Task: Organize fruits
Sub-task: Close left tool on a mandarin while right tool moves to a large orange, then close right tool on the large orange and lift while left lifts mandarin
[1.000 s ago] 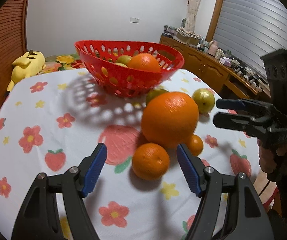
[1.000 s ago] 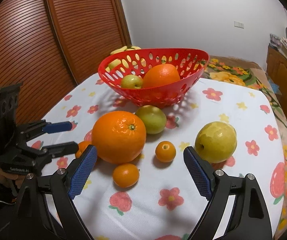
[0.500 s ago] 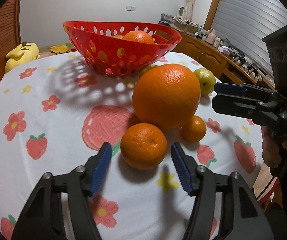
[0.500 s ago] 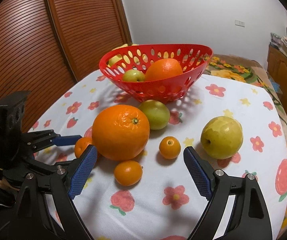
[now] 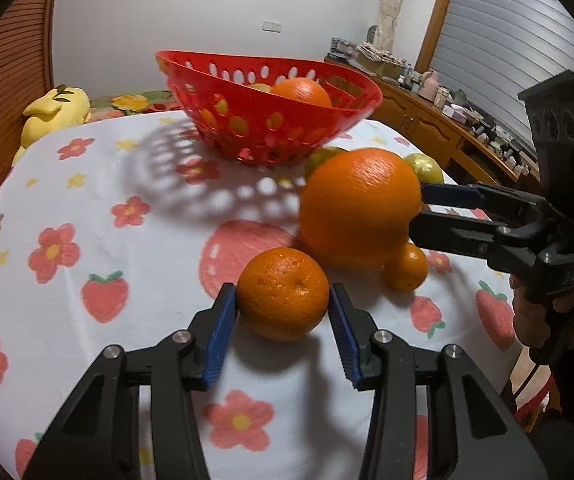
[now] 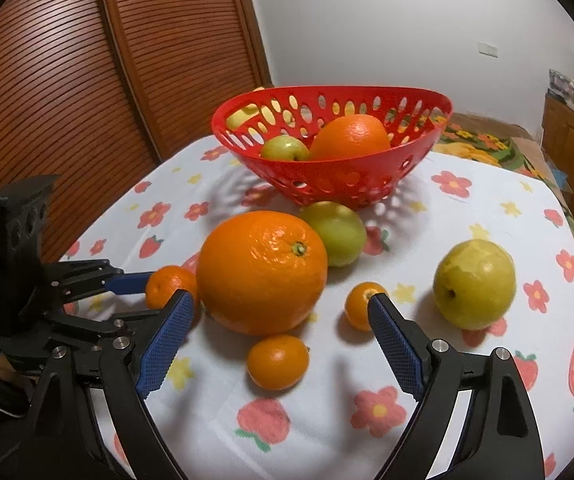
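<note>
- Mandarin (image 5: 283, 293) sits on the tablecloth (image 5: 87, 240) just in front of the big orange (image 5: 361, 210), between the left gripper (image 5: 283, 312) pads; jaws nearly on it, left pad looks touching, right pad a sliver off, not clamped yet as far as I can tell.
- Risk: pinch lands low or off-centre, round fruit squirts forward into big orange and knocks the small kumquat (image 5: 406, 267) beside it.
- Right gripper (image 6: 279, 328) jaws wide apart, straddling the near side of big orange, holding nothing; kumquat lies under its span, second kumquat (image 6: 361, 306) at its right fingertip (image 6: 383, 312).
- Risk: both tools crowd big orange from opposite sides; fingers could collide or roll it.
- Red basket (image 5: 207, 80), behind big orange, already holds an orange and a green fruit; a high drop could bounce out.
- Pear (image 6: 474, 284), right of big orange, near the table edge; could roll off if bumped.
</note>
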Action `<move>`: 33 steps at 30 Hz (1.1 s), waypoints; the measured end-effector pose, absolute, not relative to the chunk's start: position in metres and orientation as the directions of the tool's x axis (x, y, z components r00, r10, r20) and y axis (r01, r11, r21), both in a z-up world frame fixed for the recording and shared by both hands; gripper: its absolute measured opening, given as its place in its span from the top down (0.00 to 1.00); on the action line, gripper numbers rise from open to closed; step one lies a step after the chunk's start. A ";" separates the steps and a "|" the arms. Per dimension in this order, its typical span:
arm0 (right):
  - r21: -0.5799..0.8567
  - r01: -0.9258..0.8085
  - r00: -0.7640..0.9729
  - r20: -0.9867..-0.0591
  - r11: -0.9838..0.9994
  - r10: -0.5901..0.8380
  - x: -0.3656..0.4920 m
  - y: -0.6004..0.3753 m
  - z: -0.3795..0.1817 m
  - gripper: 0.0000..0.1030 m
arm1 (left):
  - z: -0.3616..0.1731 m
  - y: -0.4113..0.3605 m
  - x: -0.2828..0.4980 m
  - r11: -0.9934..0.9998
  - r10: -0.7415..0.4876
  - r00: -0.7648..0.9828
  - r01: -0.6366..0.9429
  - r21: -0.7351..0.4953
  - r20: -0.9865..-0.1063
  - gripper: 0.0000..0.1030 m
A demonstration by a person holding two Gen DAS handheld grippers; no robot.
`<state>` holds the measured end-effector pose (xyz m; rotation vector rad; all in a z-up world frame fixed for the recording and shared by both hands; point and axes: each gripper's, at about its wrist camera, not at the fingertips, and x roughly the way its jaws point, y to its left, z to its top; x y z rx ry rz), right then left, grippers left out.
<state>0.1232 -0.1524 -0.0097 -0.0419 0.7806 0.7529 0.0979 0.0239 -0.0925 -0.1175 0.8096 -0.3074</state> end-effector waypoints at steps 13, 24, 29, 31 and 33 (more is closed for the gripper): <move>0.238 -0.642 0.450 -0.653 0.729 0.609 0.137 -0.130 -0.012 0.12 | -0.085 0.040 0.095 0.955 -0.295 0.679 0.199 -0.219 -0.673 0.57; 0.234 -0.638 0.439 -0.672 0.734 0.596 0.146 -0.118 -0.019 0.12 | -0.081 0.042 0.093 0.957 -0.289 0.686 0.195 -0.214 -0.668 0.57; 0.214 -0.639 0.438 -0.688 0.738 0.579 0.146 -0.113 -0.023 0.12 | -0.082 0.045 0.094 0.958 -0.285 0.688 0.186 -0.217 -0.668 0.56; 0.214 -0.636 0.436 -0.693 0.742 0.574 0.148 -0.112 -0.024 0.12 | -0.083 0.046 0.094 0.958 -0.284 0.688 0.184 -0.218 -0.668 0.57; 0.221 -0.637 0.429 -0.694 0.739 0.578 0.149 -0.111 -0.025 0.12 | -0.083 0.046 0.094 0.959 -0.283 0.688 0.182 -0.218 -0.668 0.57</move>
